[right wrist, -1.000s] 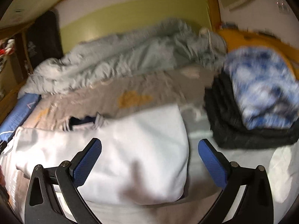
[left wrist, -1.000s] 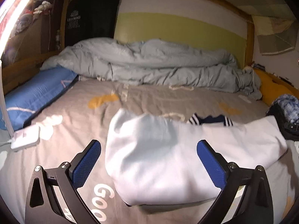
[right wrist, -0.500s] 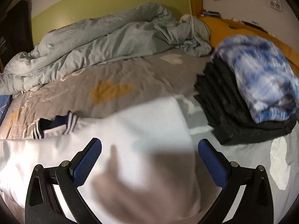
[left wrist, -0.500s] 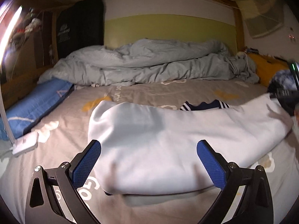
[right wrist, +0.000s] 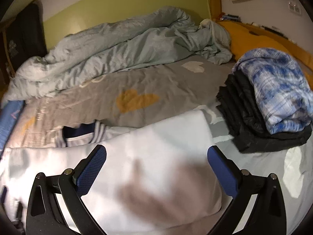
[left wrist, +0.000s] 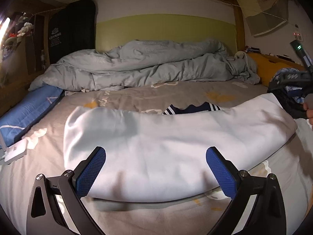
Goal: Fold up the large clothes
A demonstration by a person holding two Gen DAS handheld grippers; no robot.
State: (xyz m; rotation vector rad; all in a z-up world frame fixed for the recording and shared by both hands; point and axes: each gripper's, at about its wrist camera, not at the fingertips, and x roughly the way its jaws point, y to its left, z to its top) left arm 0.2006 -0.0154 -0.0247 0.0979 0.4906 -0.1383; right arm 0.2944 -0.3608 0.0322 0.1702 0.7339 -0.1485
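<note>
Left wrist view: the white folded sweatshirt with a navy striped collar [left wrist: 172,146] now lies wider across the grey patterned bedsheet [left wrist: 137,219] than a second ago. Both the left gripper [left wrist: 155,168] and right gripper [right wrist: 156,168] hover wide, empty. Stacked dark clothes [right wrist: 254,121] crowd its right edge; the left is freer.

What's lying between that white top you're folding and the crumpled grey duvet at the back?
Only bare grey bedsheet with heart prints separates the white garment from the duvet; the right wrist view shows this best.
</note>
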